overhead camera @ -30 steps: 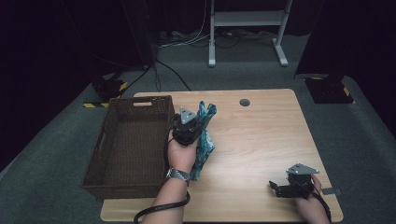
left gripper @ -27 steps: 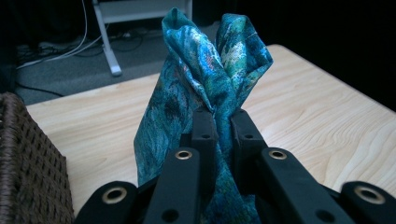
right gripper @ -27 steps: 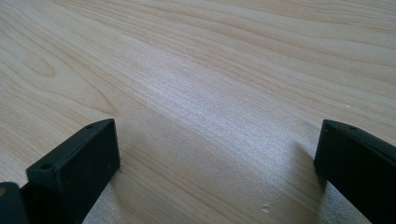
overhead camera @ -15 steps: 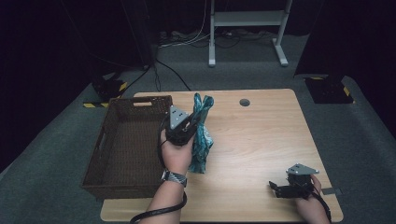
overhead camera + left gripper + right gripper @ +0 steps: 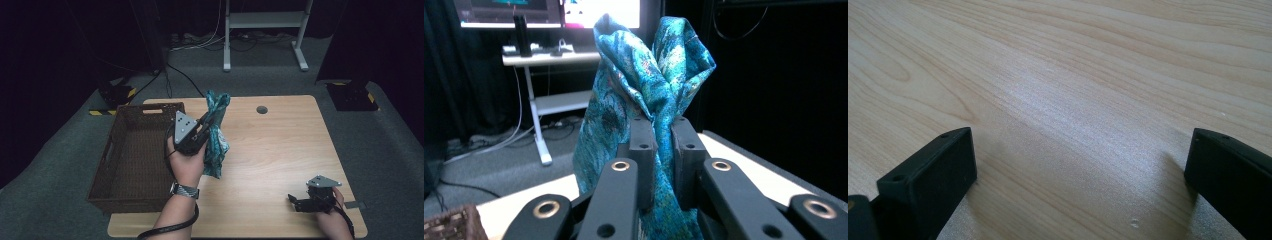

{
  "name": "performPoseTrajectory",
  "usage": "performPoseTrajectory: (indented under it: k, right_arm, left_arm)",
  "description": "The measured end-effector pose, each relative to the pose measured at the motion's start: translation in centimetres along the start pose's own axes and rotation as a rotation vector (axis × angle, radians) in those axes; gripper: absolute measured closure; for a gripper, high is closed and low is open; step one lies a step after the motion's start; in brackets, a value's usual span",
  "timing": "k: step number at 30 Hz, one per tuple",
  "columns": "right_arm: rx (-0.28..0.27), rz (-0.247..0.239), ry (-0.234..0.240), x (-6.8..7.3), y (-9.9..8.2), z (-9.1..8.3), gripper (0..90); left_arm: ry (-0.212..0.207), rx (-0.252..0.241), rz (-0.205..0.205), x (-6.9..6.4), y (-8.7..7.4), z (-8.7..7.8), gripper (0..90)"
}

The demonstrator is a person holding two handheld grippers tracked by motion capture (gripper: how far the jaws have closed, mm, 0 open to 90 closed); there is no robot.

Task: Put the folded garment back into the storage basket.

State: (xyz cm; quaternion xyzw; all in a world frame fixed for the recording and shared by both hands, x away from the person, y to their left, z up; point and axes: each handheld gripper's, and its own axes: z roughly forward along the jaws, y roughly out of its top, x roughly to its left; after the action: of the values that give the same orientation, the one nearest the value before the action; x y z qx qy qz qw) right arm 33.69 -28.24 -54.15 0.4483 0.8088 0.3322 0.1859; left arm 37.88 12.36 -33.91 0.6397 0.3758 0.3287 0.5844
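Teal cloth [image 5: 216,134], hanging lengthwise, left tool [image 5: 202,131] pinching

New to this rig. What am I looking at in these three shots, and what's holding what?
There is no robot here: a person holds a handheld two-jaw gripper in each hand. The high view looks down on a wooden table from above the person's side. The other two pictures come from cameras riding on each gripper, looking along its black jaws. The left gripper is shut on a teal patterned cloth and holds it up off the table beside a dark wicker basket. The right gripper rests near the table's front right corner, jaws wide apart over bare wood, holding nothing.
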Motion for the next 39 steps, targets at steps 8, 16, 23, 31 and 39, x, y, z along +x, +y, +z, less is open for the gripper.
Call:
performPoseTrajectory:
  k: [8,16,23,31,39]
  right_arm:
    - [-0.001,-0.003,-0.001,0.0,0.0,0.0,0.1]
    - [-0.001,-0.004,0.0,0.0,0.0,0.0,0.1]
    - [-0.001,-0.003,0.0,0.0,0.0,0.0,0.1]
    - [-0.001,-0.003,0.0,0.0,0.0,0.0,0.1]
    - [0.001,0.008,-0.01,0.1,0.0,0.0,0.1]
  left_arm:
    - [-0.01,-0.07,0.026,-0.3,2.5,-1.5,82.4]
    - [-0.007,-0.124,0.055,-0.3,5.0,-2.9,82.5]
    - [-0.001,-0.161,0.068,0.2,6.7,-4.0,82.5]
    - [0.008,-0.169,0.084,1.3,8.3,-5.5,82.5]
    - [0.023,-0.172,0.077,2.5,8.3,-7.0,82.5]
